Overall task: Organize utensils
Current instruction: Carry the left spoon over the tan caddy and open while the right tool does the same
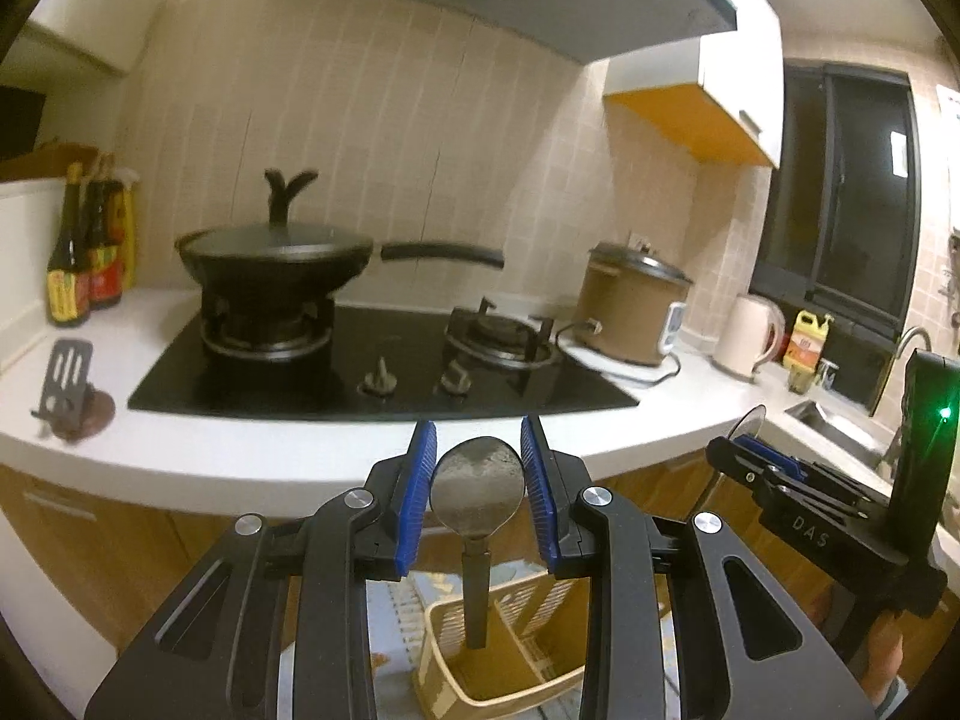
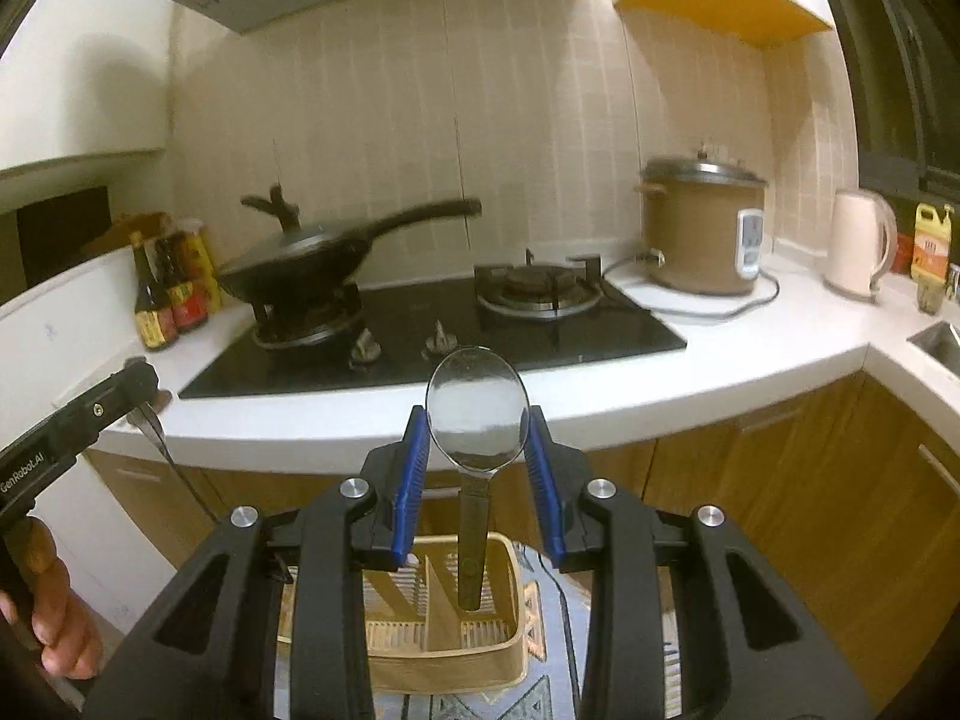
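My left gripper (image 1: 478,441) is shut on a metal spoon (image 1: 477,486), bowl up between the blue pads, handle hanging down over a tan slotted utensil basket (image 1: 480,660) below. My right gripper (image 2: 477,429) is shut on a second metal spoon (image 2: 477,408), bowl up, handle hanging over the same basket (image 2: 444,618), which has a divider. The right gripper shows at the right of the left wrist view (image 1: 780,474); the left gripper shows at the left edge of the right wrist view (image 2: 78,414).
A white counter (image 1: 288,450) carries a black gas hob (image 1: 384,360) with a lidded wok (image 1: 276,252), sauce bottles (image 1: 84,252), a brown rice cooker (image 1: 636,312), a kettle (image 1: 750,336) and a sink (image 1: 834,426). Wooden cabinets stand below. A patterned mat lies under the basket.
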Motion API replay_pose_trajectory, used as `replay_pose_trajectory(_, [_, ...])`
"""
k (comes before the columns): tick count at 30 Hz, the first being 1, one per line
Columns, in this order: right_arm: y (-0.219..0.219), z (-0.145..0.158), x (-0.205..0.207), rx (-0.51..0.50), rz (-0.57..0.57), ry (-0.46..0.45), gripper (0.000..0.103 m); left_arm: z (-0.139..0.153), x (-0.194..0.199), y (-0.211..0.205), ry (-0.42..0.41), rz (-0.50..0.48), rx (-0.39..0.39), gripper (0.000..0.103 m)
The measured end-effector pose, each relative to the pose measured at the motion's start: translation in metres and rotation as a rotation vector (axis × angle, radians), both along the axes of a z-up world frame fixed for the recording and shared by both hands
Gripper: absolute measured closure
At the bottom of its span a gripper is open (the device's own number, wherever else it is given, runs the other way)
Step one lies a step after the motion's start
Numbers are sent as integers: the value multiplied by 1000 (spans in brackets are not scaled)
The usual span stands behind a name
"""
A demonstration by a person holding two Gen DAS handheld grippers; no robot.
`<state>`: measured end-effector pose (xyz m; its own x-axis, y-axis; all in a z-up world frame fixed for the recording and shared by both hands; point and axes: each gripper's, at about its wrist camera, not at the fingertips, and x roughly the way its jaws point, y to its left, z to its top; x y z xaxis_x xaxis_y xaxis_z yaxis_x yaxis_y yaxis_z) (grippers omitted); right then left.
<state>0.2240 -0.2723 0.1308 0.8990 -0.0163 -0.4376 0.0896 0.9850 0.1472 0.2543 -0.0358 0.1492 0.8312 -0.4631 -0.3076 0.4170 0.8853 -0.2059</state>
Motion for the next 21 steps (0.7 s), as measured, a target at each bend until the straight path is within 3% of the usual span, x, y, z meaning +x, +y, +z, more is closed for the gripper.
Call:
replay_pose_trajectory(12, [6,-41,13,23,27,110,74,-38,18,4,106,-21,-8,75])
replay_pose_trajectory(21, [-2,-51,-6,155,92,198,73,-39,0,17,132,-52,0,60])
